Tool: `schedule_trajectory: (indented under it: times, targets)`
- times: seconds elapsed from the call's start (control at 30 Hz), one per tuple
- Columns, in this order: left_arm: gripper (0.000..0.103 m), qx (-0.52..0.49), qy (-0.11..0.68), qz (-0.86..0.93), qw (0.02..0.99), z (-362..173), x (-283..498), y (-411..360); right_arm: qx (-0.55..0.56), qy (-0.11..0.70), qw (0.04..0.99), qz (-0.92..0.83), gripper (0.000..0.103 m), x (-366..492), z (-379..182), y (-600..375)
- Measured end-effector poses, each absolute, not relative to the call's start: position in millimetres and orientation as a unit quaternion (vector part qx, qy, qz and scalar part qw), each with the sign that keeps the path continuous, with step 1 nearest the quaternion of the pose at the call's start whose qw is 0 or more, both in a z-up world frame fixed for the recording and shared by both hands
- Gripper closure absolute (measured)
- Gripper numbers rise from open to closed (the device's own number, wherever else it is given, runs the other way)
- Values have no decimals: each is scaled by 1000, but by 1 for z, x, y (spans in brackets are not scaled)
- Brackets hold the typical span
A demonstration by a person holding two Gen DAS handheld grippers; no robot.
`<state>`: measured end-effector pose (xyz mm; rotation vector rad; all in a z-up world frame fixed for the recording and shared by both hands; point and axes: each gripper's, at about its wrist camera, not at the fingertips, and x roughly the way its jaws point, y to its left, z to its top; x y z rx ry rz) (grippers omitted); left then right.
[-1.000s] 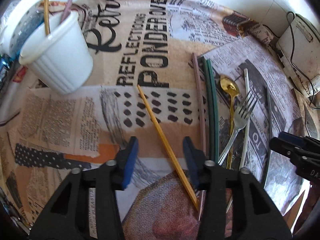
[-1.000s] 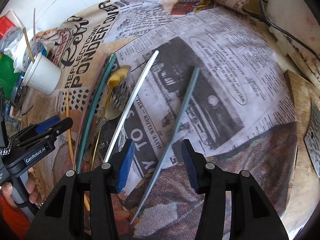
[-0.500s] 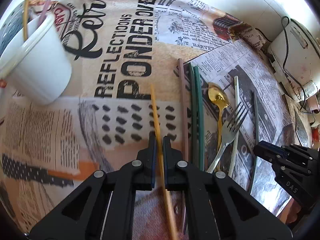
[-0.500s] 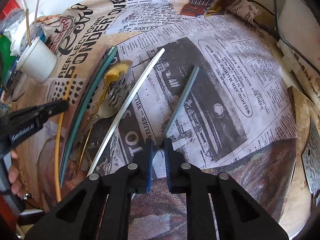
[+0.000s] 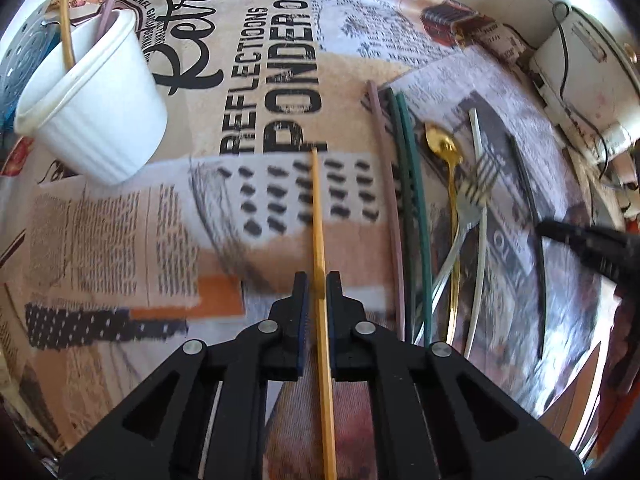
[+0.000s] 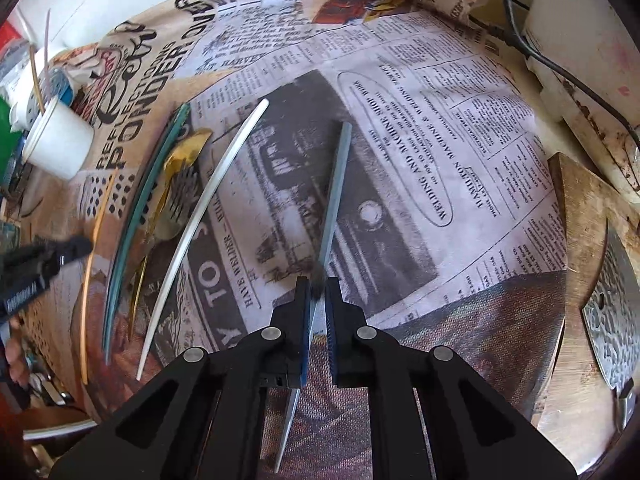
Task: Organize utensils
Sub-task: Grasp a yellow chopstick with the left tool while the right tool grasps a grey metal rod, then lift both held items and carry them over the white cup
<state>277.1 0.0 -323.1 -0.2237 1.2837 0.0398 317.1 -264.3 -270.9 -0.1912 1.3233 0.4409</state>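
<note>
My left gripper [image 5: 317,280] has a yellow chopstick [image 5: 317,208] between its pads, lengthwise on the newspaper-print cloth; the jaws are opening a little but the pads still touch it. My right gripper [image 6: 317,286] is shut on a grey-blue chopstick [image 6: 336,184] near its lower end. Between them lie a mauve chopstick [image 5: 390,200], two green chopsticks [image 5: 416,208], a gold spoon [image 5: 440,144], a fork [image 5: 478,184] and a white chopstick [image 6: 208,200]. A white ribbed cup [image 5: 92,96] at the far left holds a yellow and a mauve stick.
A white appliance [image 5: 580,64] with a black cable stands at the back right. A wooden board [image 6: 588,240] with a metal piece [image 6: 612,320] lies along the right edge. A blue perforated holder [image 5: 24,52] sits behind the cup.
Both grippers went from open to closed on their chopsticks. The yellow chopstick swung from slanted to straight ahead, and the grey-blue one turned more upright in the right wrist view.
</note>
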Motion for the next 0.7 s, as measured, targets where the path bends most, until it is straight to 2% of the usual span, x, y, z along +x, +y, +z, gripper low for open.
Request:
schedule_trajectory:
  times: [0.03,0.3,0.43,0.5,0.57,0.67,0.7]
  targets:
    - [91,-101,602,20,792,-324,274,-2,-85,609,763,201,95,319,-271,-263]
    - [91,-125,613,35,779,-327,260,-4,-63,612,768,180,92,339,-275,-254]
    - [91,-133,610,40,780,-328,258,-3,-83,595,780,172,82,332,-276,-242]
    - [91,-131,609,38,782,-327,256,-3,-115,581,788,167,82,326,-276,-234]
    - [91,-125,609,35,783,-327,254,-4,-135,575,790,164,82,323,-277,-229]
    - [93,-123,611,27,782,-327,256,-6,-135,578,787,171,93,323,-276,-227]
    - [97,-135,612,17,779,-328,258,-7,-136,578,785,173,95,322,-276,-226]
